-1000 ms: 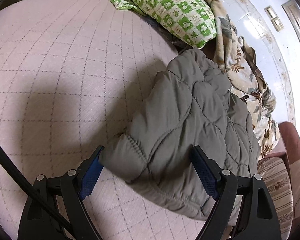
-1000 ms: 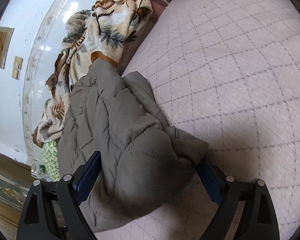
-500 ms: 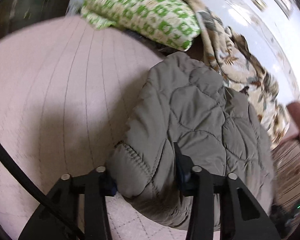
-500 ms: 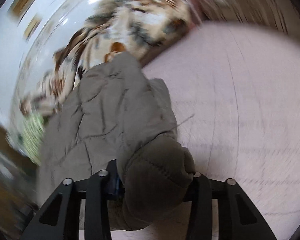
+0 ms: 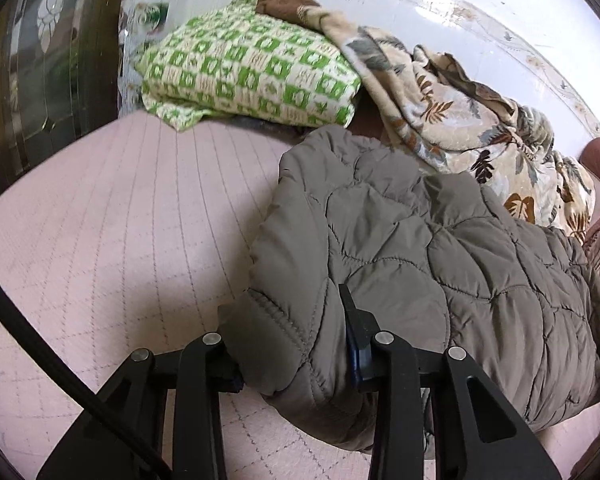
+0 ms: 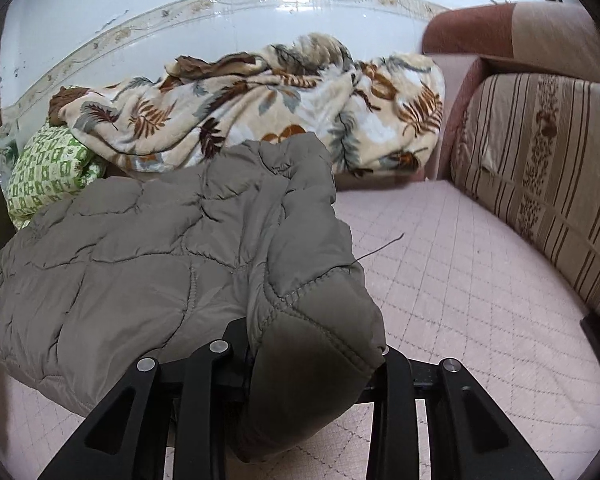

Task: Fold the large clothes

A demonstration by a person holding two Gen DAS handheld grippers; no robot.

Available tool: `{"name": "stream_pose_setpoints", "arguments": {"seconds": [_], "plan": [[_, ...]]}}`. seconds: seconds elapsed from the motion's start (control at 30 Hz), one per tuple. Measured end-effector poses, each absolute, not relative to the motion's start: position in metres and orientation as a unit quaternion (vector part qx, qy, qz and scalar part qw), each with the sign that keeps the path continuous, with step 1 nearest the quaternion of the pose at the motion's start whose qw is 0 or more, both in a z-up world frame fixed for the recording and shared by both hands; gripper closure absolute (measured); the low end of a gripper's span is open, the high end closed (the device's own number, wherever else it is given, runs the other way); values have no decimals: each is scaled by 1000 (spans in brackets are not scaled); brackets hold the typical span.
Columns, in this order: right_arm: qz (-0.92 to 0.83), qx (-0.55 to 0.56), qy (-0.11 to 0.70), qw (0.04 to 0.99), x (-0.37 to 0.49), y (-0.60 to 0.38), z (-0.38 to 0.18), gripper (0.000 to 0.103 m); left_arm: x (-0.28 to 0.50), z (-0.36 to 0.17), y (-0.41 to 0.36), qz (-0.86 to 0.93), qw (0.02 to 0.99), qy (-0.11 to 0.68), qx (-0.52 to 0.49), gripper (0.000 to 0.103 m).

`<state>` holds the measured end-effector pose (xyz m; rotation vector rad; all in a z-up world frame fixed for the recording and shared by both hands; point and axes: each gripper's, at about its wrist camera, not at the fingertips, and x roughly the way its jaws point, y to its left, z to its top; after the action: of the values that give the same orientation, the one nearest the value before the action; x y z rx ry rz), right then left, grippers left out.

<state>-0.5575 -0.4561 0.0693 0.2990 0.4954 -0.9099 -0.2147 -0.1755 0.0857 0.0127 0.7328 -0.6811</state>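
A grey-olive quilted jacket [image 5: 440, 264] lies bunched on the pink quilted mattress [image 5: 120, 220]. My left gripper [image 5: 290, 356] is shut on the jacket's near left corner by its stitched hem. My right gripper [image 6: 314, 364] is shut on the jacket's near right corner, and the cloth bulges over its jaws. The jacket also fills the left and middle of the right wrist view [image 6: 160, 248]. Both held corners are a little above the mattress [image 6: 460, 280].
A green-and-white patterned pillow [image 5: 252, 76] and a cream leaf-print blanket [image 6: 260, 108] lie behind the jacket against the white wall. A striped sofa cushion [image 6: 540, 168] stands at the right. A dark glass-fronted cabinet [image 5: 40, 60] is at the far left.
Both grippers went from open around the jacket's near corners to shut on them. Both cameras swung upright, and the corners have lifted a little.
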Motion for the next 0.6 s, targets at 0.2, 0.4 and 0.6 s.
{"name": "stream_pose_setpoints", "arguments": {"seconds": [0.2, 0.4, 0.6], "plan": [[-422, 117, 220, 872, -564, -435, 89, 70, -226, 103, -160, -329, 884, 333, 8, 68], [-405, 119, 210, 882, -582, -414, 100, 70, -244, 118, -132, -338, 884, 322, 7, 68], [-390, 129, 210, 887, -607, -384, 99, 70, -269, 114, -94, -336, 884, 323, 11, 68]]}}
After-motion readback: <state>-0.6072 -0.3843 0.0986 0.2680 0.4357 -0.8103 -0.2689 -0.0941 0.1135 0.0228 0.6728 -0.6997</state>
